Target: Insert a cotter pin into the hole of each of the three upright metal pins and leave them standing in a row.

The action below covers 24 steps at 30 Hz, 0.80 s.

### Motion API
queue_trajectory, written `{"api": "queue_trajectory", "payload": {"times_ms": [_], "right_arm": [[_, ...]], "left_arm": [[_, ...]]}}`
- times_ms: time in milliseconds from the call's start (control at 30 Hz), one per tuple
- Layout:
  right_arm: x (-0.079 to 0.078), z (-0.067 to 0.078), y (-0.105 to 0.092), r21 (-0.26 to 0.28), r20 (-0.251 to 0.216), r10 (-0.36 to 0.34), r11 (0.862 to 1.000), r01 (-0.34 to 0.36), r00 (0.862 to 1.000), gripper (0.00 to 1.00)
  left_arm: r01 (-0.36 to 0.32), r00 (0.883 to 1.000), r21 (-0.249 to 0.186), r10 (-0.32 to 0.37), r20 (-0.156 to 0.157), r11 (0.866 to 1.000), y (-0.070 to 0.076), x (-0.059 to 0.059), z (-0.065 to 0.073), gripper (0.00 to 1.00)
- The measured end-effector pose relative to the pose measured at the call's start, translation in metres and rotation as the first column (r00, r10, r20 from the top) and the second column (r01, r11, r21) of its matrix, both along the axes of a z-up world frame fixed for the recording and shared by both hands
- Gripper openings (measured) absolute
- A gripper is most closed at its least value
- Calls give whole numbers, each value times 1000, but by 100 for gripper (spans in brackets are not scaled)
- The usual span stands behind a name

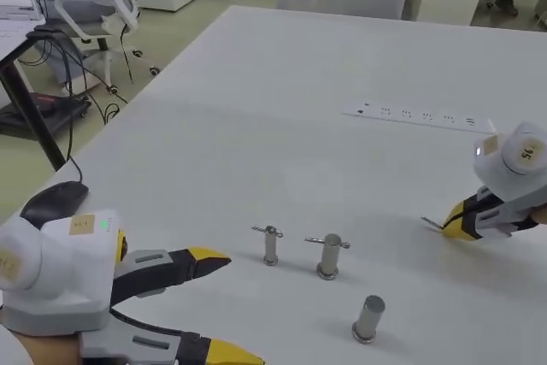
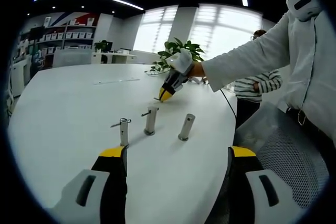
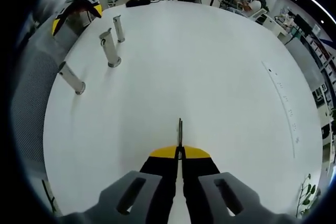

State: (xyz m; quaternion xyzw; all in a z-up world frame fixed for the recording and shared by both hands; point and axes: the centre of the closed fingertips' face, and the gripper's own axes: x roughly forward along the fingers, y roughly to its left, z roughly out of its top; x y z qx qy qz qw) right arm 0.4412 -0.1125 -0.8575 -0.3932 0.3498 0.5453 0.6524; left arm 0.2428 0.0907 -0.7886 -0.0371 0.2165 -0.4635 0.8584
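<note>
My right gripper (image 3: 180, 152) has its jaws clamped on the last cotter pin (image 3: 180, 129), which pokes straight out ahead of the tips. The bare metal pin (image 3: 71, 77) stands well ahead and left of those jaws, with the middle pin (image 3: 109, 48) and far pin (image 3: 119, 28) beyond it, each carrying a cotter. My left gripper (image 2: 177, 153) has its jaws wide apart, the row just ahead of them. I judge the grip thin: the cotter pin could twist, miss a hole I cannot make out, and tip the unbraced pin over

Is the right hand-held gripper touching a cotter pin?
Touching: the right gripper view shows the right hand-held gripper shut on the cotter pin, which sticks out ahead.
</note>
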Motion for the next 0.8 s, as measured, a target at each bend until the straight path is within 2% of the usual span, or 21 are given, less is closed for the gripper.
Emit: {"api": "queue_trajectory", "payload": {"times_ms": [433,800], "right_arm": [[-10,3,-1,-5,14,22,1000,-22,1000,4],[-20,18,4,11,30,39,999,-40,999,3]], "left_arm": [[6,1000,-4,-6,6,1000,-2,-1,2,78],[15,1000,-16,-15,13,1000,-9,0,6,77]]}}
